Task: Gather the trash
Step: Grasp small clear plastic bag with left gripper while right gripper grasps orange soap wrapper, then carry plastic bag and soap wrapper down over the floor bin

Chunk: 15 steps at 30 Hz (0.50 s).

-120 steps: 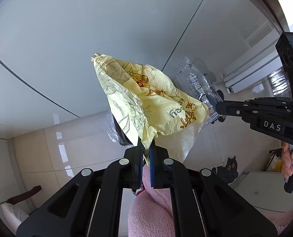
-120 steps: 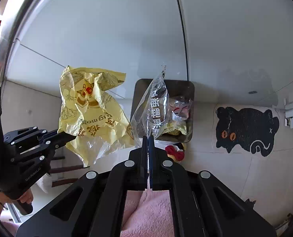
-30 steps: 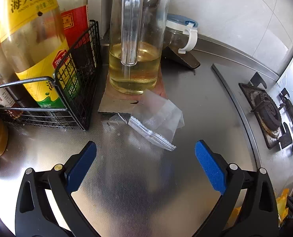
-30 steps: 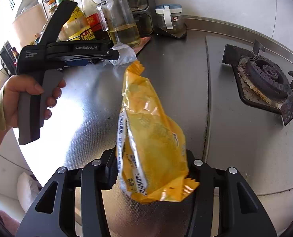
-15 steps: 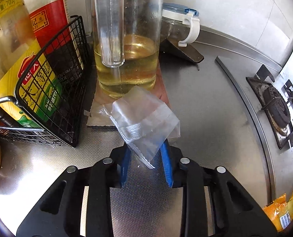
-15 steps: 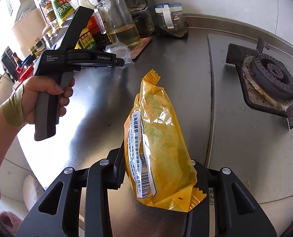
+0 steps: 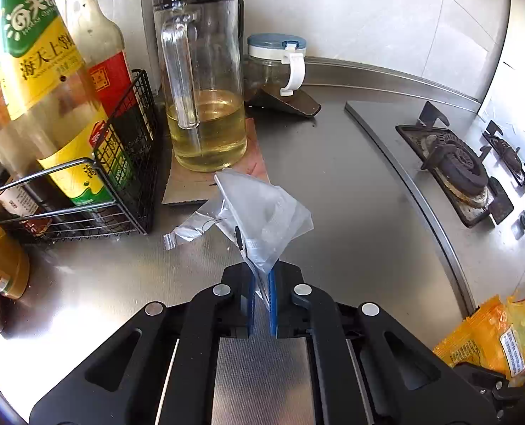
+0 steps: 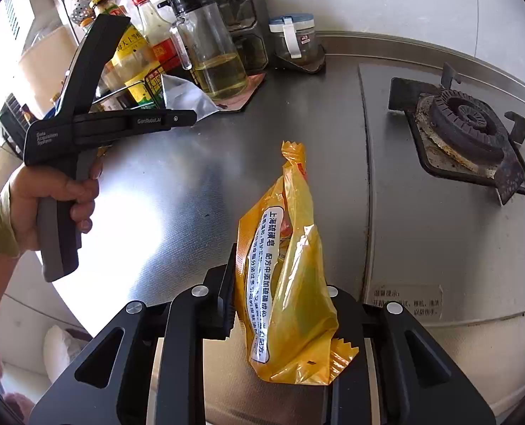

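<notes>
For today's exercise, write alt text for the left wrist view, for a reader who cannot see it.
The left gripper is shut on a clear plastic wrapper above a steel countertop. Behind stand an oil pitcher and bottles in a wire basket; a gas burner is right.

Bright daylight in both views, coming from the left side. Strong white glare on the steel counter [image 8: 149,233] in the right wrist view, nearly washed out near the hand [image 8: 50,198]; softer glare low at the left in the left wrist view. Overexposed at the upper left edge of the right wrist view. Short soft shadows beside the wire basket [image 7: 128,163] and the oil jug [image 7: 205,99]. Strong fisheye bending: counter edge and wall tiles curved, dark round corners. Sharp in the centre, slightly soft at the rim. No motion blur.
</notes>
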Available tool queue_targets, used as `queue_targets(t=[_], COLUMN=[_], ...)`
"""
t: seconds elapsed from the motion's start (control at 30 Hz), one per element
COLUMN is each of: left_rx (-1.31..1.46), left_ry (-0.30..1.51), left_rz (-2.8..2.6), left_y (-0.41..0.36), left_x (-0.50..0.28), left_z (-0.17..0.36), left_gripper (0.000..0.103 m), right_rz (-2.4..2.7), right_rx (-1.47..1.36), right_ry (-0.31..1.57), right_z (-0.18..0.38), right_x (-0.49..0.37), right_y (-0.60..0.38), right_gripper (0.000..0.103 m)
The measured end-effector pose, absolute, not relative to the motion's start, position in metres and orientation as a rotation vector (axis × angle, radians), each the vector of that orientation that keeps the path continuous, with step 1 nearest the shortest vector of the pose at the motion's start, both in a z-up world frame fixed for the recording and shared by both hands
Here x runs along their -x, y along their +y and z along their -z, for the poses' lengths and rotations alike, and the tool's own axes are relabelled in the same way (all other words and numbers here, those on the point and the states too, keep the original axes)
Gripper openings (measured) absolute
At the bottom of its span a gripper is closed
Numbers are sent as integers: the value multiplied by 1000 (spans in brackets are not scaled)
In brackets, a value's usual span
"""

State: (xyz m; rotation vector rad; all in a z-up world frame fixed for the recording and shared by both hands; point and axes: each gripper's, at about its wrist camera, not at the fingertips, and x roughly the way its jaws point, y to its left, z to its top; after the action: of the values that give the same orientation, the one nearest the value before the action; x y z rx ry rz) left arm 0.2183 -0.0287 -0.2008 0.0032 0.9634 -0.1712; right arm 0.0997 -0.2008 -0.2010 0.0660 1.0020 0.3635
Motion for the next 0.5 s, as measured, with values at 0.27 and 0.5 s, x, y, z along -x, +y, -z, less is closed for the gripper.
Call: queue_targets(t=[0.27, 0.5], left_rx=[-28, -29], left_ry=[919, 912], left_rz=[155, 160], left_y=[-31, -35], left_x=[-127, -31], left_z=[161, 141], left_gripper=[4, 4], right_rz=[-363, -347], right_rx=[-61, -69], right_ry=[936, 918], right_z=[167, 151], right_x=[-38, 26], right_y=[-194, -195], right_gripper=[27, 27])
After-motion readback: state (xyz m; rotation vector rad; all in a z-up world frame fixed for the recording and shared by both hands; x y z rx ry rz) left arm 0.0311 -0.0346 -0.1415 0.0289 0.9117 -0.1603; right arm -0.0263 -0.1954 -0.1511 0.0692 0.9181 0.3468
